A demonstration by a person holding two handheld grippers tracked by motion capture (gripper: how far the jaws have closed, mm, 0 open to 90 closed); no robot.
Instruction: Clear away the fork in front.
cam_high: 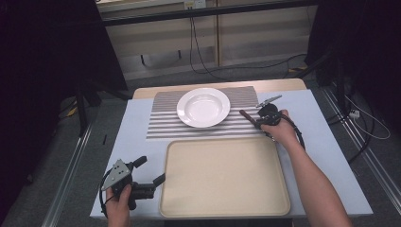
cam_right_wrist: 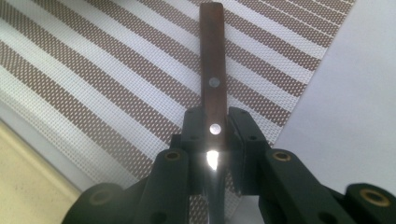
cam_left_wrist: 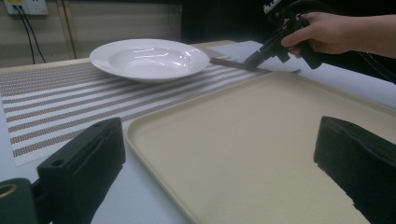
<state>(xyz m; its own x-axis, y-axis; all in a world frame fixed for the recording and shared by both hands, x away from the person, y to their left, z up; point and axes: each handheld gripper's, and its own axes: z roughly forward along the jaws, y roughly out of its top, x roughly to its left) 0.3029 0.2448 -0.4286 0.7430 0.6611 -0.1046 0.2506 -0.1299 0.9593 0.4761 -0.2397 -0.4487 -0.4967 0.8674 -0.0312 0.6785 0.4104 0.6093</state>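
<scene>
A knife with a brown wooden handle (cam_right_wrist: 212, 70) and two rivets points away from my right gripper (cam_right_wrist: 214, 128), which is shut on it where handle meets blade. In the high view the knife (cam_high: 247, 117) is over the right edge of the striped placemat (cam_high: 163, 125), right of the white plate (cam_high: 203, 108), with the right gripper (cam_high: 257, 122) just behind the tray's far right corner. Whether the handle (cam_left_wrist: 229, 63) touches the mat I cannot tell. My left gripper (cam_high: 150, 170) is open at the beige tray's (cam_high: 224, 177) near left corner, its jaws wide apart (cam_left_wrist: 219, 163) and holding nothing.
The deep white plate (cam_left_wrist: 149, 58) sits on the placemat (cam_left_wrist: 56, 98) beyond the bare tray (cam_left_wrist: 261, 140). The table's blue-white top (cam_high: 326, 142) shows right of the tray. Cables lie on the floor past the table's far edge.
</scene>
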